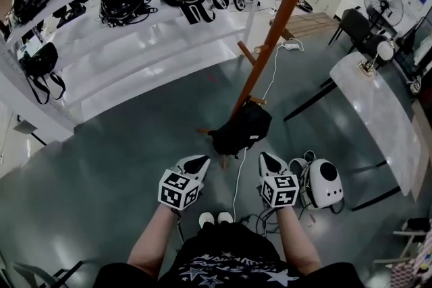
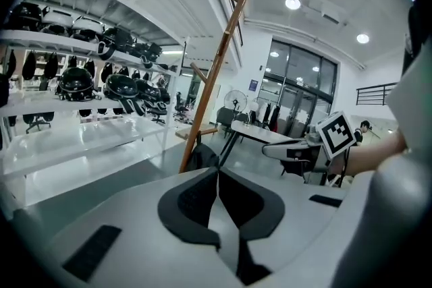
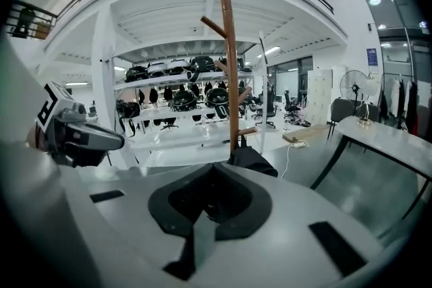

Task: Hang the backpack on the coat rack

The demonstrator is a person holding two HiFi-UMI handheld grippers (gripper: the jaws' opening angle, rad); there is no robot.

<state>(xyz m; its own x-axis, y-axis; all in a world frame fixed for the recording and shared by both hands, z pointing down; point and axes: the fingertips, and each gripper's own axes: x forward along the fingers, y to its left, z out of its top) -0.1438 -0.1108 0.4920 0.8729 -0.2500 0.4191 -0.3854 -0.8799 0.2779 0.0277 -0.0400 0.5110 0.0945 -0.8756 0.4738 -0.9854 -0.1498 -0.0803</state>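
Left gripper (image 1: 198,162) and right gripper (image 1: 268,160) are both pressed together, empty. Backpack (image 1: 241,130) hangs low on the rack (image 1: 280,17), clear of both. My worry: that peg looks short, so the strap could slide off.

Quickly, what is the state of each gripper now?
Left gripper: closed, holding nothing.
Right gripper: closed, holding nothing.
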